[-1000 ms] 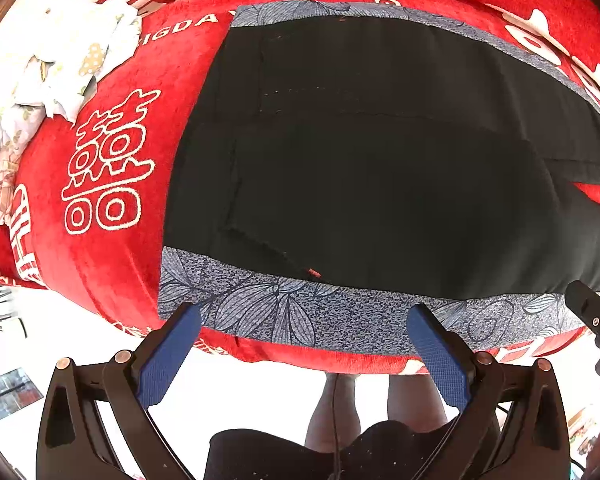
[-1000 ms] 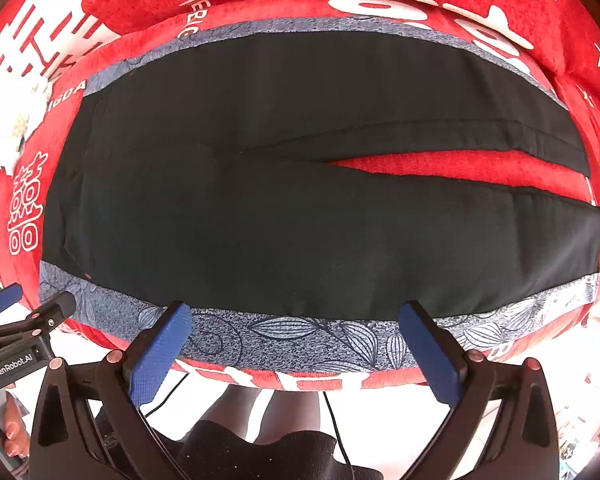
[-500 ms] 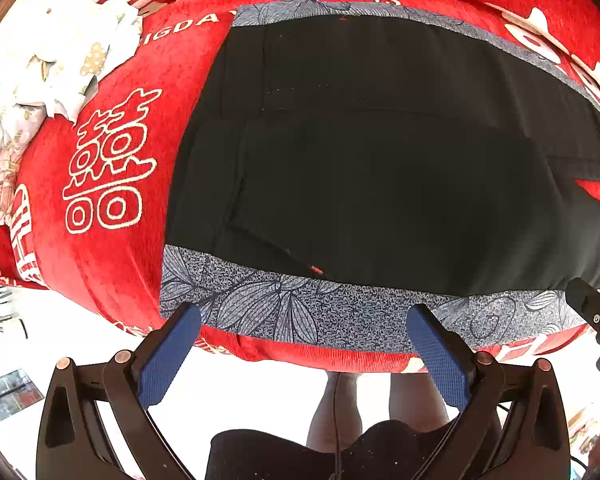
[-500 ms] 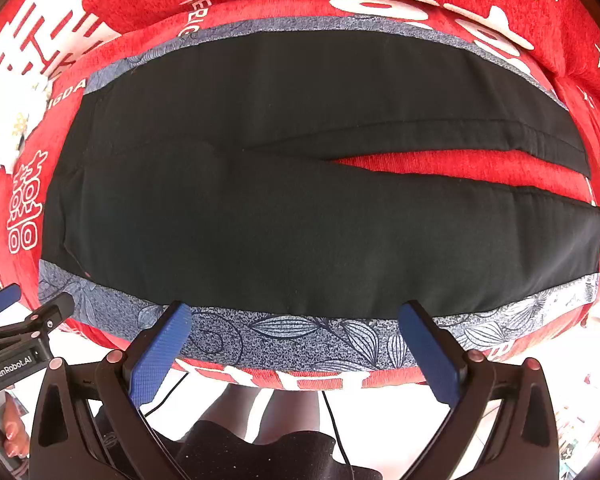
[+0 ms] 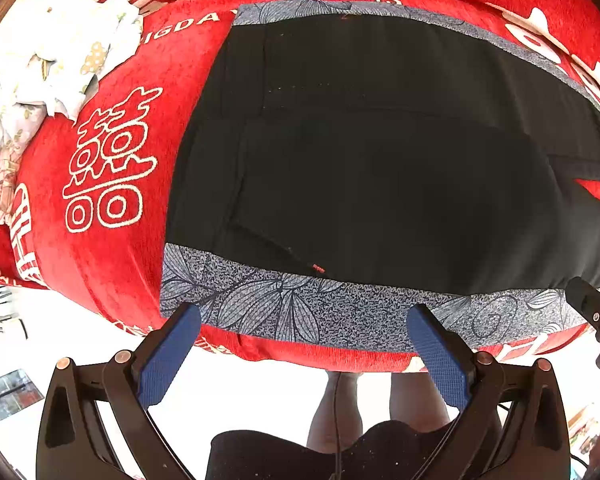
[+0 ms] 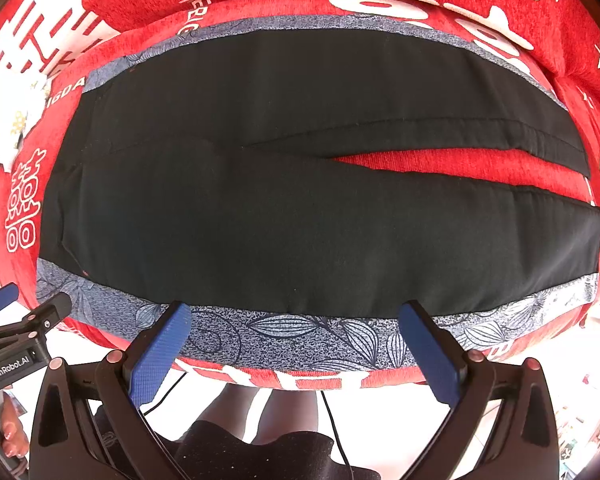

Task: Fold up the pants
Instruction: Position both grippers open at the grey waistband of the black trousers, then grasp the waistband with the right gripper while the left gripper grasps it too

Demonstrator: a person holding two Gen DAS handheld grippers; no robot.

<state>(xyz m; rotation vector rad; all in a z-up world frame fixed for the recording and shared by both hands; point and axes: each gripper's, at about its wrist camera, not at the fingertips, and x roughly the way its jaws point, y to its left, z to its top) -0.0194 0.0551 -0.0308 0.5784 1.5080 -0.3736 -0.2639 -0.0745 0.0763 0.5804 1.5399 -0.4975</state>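
We find the pants spread flat and full length on a blue patterned cloth over a red cover; the legs lie slightly parted, with red showing between them. We judge no fold made yet, so the whole task remains. The left claw stands wide open and empty just off the near edge, at the waist end. The right claw is likewise spread and empty, before the near leg. Neither touches the pants.
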